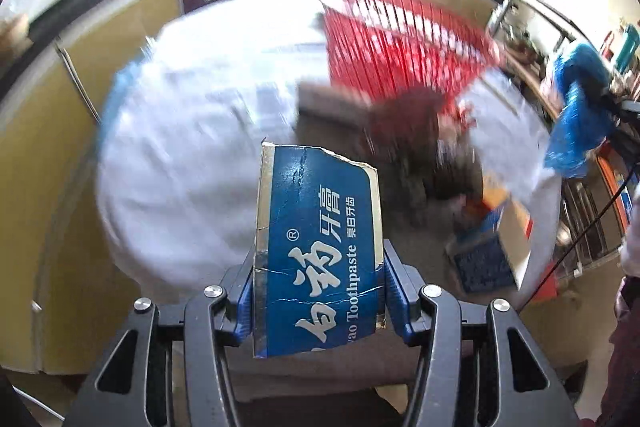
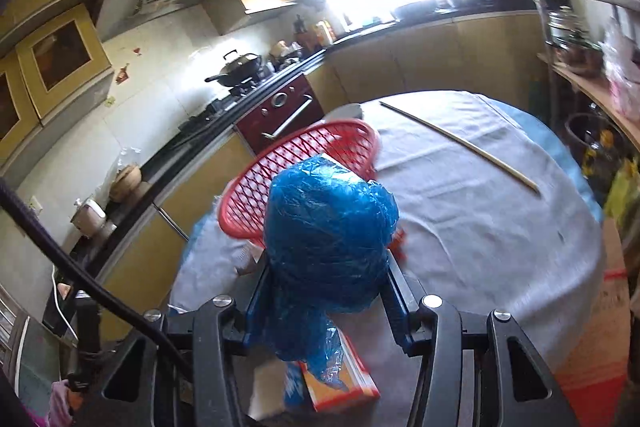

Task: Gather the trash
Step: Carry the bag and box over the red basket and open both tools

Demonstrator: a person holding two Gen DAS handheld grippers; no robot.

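My left gripper [image 1: 318, 267] is shut on a torn blue toothpaste box [image 1: 316, 243], held upright above a round table under a white cloth [image 1: 192, 147]. Beyond it, blurred, stands a red slatted basket [image 1: 396, 43]. In the right wrist view my right gripper [image 2: 324, 283] is shut on a crumpled ball of blue plastic film [image 2: 330, 231], raised over the table in front of the red basket [image 2: 296, 167]. The same blue plastic bundle [image 1: 580, 107] shows at the right edge of the left wrist view.
An orange and white carton [image 2: 344, 379] lies on the cloth under the right gripper. A long thin stick [image 2: 460, 143] rests across the far side of the table. Yellow kitchen cabinets, a stove with a wok [image 2: 240, 65] and a shelf [image 2: 592, 83] ring the table.
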